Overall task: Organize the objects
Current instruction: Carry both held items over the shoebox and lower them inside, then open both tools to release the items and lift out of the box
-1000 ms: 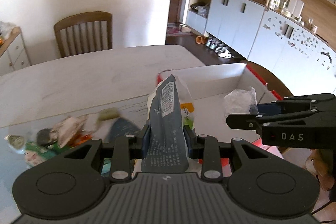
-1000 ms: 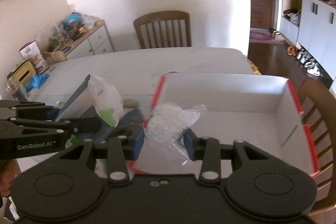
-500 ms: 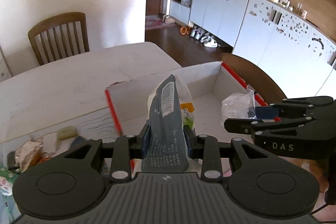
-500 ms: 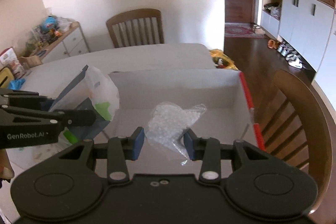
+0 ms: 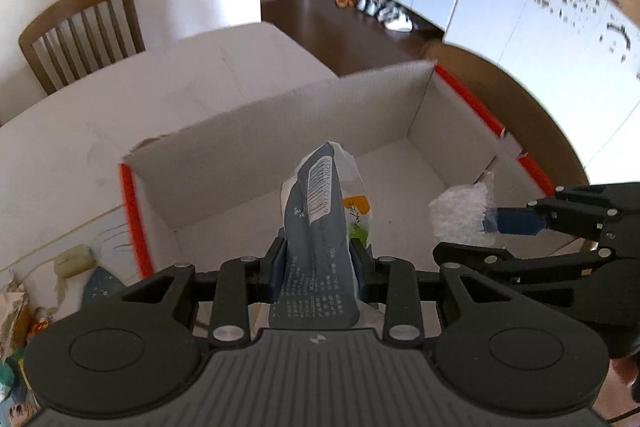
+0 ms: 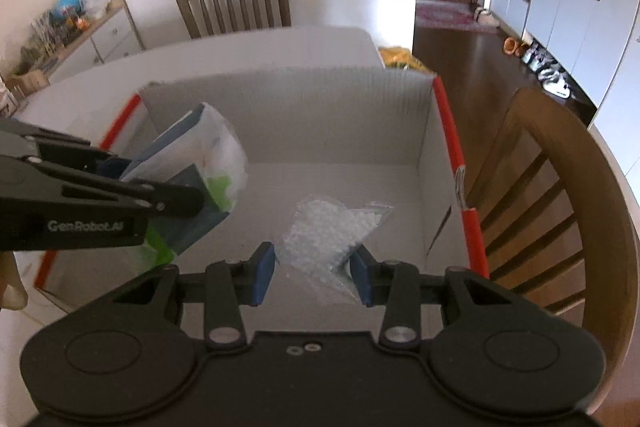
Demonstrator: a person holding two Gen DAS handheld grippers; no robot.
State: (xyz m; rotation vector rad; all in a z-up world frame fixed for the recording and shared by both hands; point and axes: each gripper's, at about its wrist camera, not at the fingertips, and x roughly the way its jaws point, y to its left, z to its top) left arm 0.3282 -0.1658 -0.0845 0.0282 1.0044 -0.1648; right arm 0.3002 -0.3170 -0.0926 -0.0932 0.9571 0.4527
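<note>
- My left gripper is clamped on a grey snack packet, held above the open cardboard box.
- My right gripper pinches a clear bag of white pellets over the same box's floor.

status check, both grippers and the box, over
Left gripper shut on grey packet. Right gripper shut on clear bag. Both over open box, nothing blocking.
</note>
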